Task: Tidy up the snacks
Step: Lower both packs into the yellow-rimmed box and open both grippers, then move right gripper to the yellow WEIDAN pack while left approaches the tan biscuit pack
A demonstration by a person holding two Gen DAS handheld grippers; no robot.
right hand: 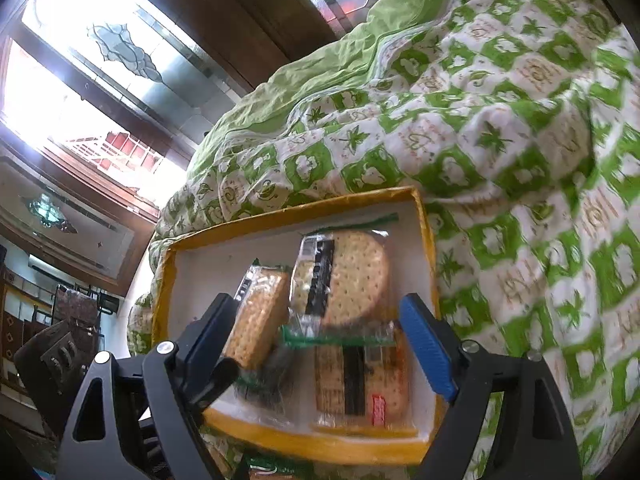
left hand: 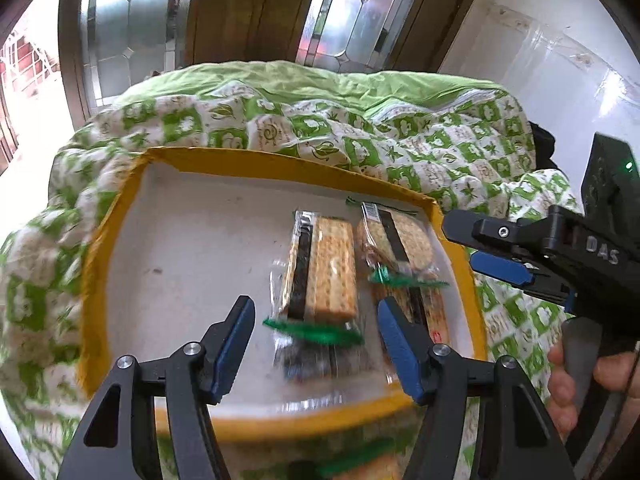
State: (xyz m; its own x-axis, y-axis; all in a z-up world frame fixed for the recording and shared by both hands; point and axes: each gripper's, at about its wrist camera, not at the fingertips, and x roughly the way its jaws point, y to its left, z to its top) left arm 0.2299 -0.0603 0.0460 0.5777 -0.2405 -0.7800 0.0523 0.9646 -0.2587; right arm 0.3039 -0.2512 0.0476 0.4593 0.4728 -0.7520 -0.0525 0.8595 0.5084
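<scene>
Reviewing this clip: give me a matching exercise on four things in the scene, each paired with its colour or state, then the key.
Things:
1. tray rim
2. left gripper
3. round cracker pack
4. bedcover

Descriptions:
A. green and white pattern
B. yellow
C. open, holding nothing
D. lying in the tray by its right wall

Pairs: 1-B, 2-C, 3-D, 4-A

A rumpled green-and-white quilt (left hand: 420, 148) (leaf-printed) lies before wooden doors (left hand: 248, 12) with leaded glass panes (right hand: 120, 48).
</scene>
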